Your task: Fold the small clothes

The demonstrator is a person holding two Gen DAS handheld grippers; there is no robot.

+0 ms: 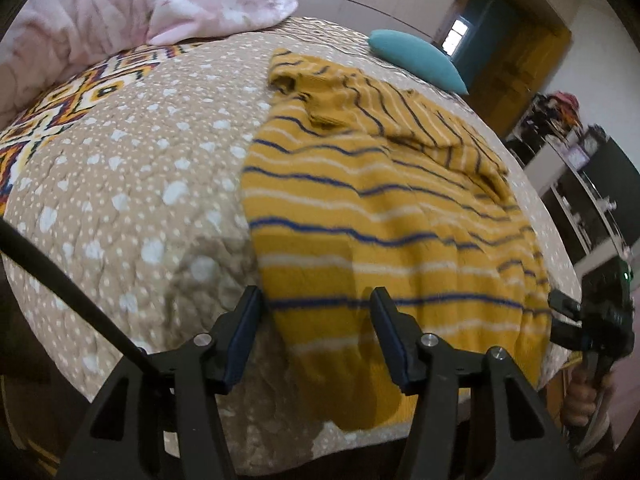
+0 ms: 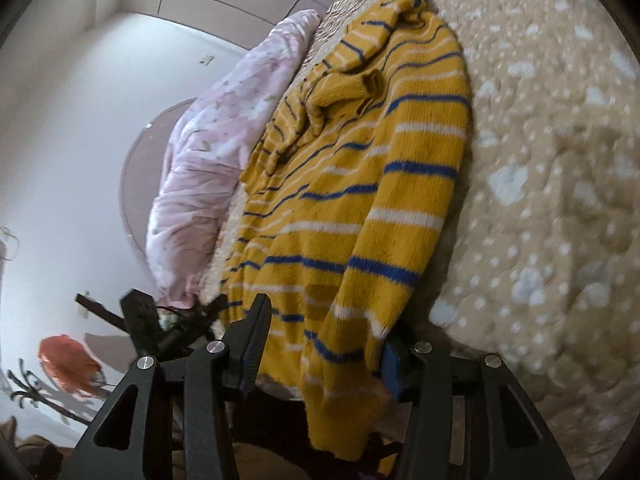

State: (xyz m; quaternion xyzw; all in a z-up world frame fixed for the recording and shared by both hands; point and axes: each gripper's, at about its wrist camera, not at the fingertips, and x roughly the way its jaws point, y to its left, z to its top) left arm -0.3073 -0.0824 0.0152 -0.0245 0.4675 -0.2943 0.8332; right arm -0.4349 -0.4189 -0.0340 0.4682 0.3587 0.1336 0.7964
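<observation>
A mustard-yellow knit sweater [image 1: 360, 208] with blue and white stripes lies spread on the bed, its hem hanging over the near edge. My left gripper [image 1: 316, 316] is open, its fingers straddling the sweater's lower left hem corner. My right gripper [image 2: 324, 344] is open around the sweater [image 2: 360, 184] at the hanging hem and sleeve on the other side; its right finger is partly hidden behind the cloth. The right gripper also shows in the left wrist view [image 1: 576, 320], at the sweater's right edge.
The bed has a beige quilt with white dots [image 1: 132, 184]. A pink floral duvet [image 1: 120, 4] is bunched at the far side, and a teal pillow [image 1: 416, 60] lies beyond the sweater. Shelves [image 1: 592, 184] stand to the right.
</observation>
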